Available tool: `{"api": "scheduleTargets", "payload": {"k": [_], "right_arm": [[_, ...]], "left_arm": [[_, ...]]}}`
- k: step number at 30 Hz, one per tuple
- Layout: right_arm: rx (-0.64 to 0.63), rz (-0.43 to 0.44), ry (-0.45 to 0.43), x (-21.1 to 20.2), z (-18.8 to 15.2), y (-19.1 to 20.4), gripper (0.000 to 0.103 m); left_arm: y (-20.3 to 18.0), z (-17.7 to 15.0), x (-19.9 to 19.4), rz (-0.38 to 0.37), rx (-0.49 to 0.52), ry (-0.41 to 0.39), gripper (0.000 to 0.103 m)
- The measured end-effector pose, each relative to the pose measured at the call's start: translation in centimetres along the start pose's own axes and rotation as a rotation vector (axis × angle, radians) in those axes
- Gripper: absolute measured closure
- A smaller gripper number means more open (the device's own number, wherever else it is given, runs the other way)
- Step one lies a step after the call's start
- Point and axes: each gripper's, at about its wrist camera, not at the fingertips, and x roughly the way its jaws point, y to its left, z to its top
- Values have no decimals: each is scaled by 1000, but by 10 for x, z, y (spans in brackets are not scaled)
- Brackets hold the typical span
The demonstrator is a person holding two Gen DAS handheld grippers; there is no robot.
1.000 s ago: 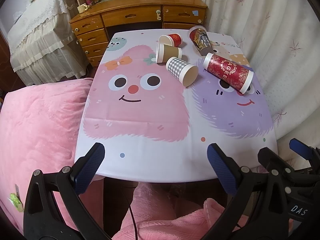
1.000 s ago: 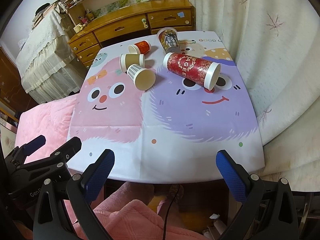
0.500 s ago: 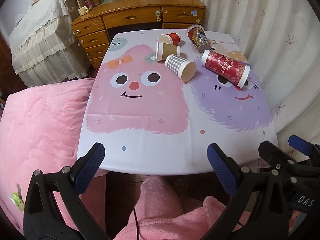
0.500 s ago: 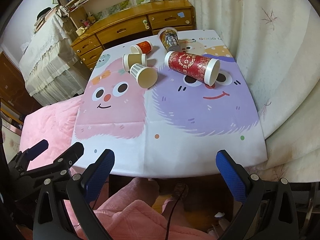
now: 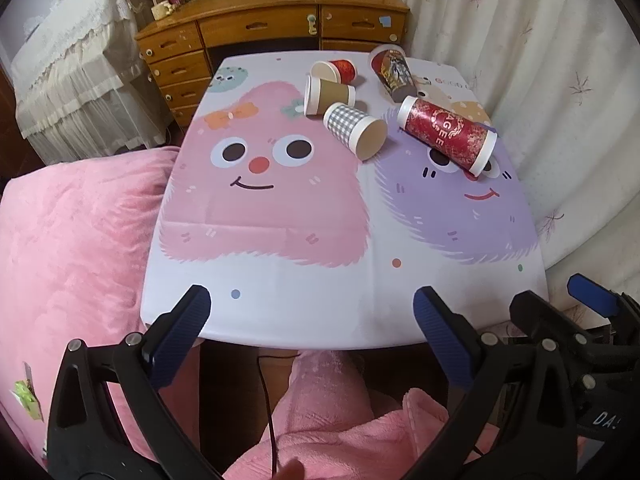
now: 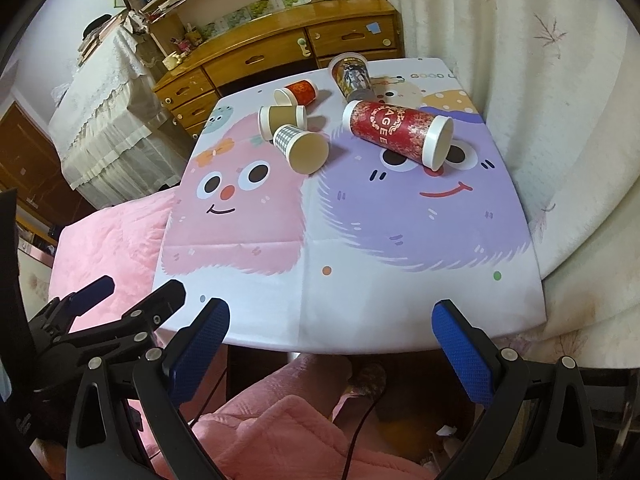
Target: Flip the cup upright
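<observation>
While both claws hang back at the near edge of the table (image 5: 344, 320), nothing is gripped: left claw (image 5: 310, 322) gapes wide, right claw (image 6: 330, 334) too, both empty. Five paper cups lie on their sides in a cluster at the far end, well apart from the claws. Nearest is the gingham cup (image 5: 354, 130), mouth facing us, touching the brown cup (image 5: 328, 96) w/ the white rim. Just beside it to the right lies the tall red cup (image 5: 448, 134); a small red cup (image 5: 334, 72) and a picture-print cup (image 5: 394, 72) sit behind.

Risk, imo: thin paper walls crush if squeezed hard, & round tapered sides roll away on the slick printed tablecloth (image 5: 260, 200). Cups are packed close, so reaching for one could knock a neighbour toward the curtain (image 5: 560, 80) side, maybe off the edge.
</observation>
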Motion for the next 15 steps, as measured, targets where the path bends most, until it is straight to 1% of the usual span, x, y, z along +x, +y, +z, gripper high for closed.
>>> {"api": "scheduleTargets", "payload": {"k": [7, 10, 15], "right_arm": [[22, 16, 42, 20, 13, -2, 1], [56, 14, 67, 33, 22, -8, 1], [143, 17, 101, 58, 42, -24, 1]], "left_arm": [[-1, 15, 26, -10, 5, 54, 3], [-6, 26, 41, -19, 37, 86, 3], [-18, 54, 67, -34, 106, 135, 3]]}}
